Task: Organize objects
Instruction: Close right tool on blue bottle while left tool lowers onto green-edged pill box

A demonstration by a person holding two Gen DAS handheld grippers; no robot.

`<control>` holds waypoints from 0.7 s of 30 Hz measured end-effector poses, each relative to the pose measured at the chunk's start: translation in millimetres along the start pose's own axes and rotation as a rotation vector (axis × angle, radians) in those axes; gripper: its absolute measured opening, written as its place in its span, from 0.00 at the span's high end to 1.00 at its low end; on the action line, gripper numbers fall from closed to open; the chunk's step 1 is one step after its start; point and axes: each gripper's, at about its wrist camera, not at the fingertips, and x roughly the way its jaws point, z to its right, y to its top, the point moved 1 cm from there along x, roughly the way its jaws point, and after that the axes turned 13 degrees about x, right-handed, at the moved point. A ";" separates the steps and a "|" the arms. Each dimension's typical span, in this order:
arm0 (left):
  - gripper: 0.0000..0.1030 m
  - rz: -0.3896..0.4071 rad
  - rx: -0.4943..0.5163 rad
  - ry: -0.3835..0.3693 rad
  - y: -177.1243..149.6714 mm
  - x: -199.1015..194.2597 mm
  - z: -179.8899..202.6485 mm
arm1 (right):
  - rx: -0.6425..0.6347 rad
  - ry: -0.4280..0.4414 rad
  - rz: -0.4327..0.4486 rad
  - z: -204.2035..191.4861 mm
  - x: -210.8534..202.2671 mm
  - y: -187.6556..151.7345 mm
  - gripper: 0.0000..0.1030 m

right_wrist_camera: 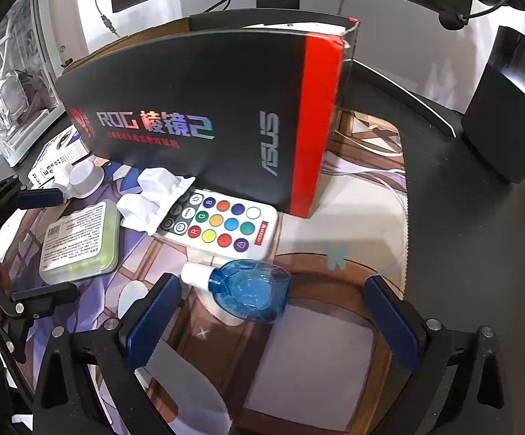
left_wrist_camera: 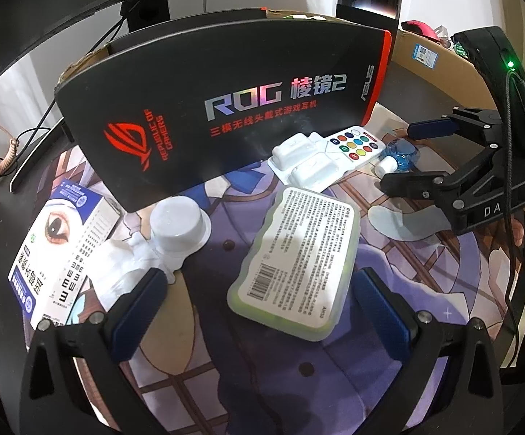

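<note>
The black headset box stands upright at the back of the printed desk mat. In front of it, in descending size, lie the flat labelled case, the white remote and the blue bottle, which rests on its side.

Step in hand, as judged: approach before the first pick. The left gripper is released, its 2 fingers straddling the case. The right gripper is released around the bottle.

Next move: lower either gripper and close squarely; the bottle may roll.
</note>
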 end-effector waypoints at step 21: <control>0.01 0.019 0.041 0.025 3.3 -1.0 7.7 | -0.109 0.103 0.042 -10.0 -20.4 5.0 0.44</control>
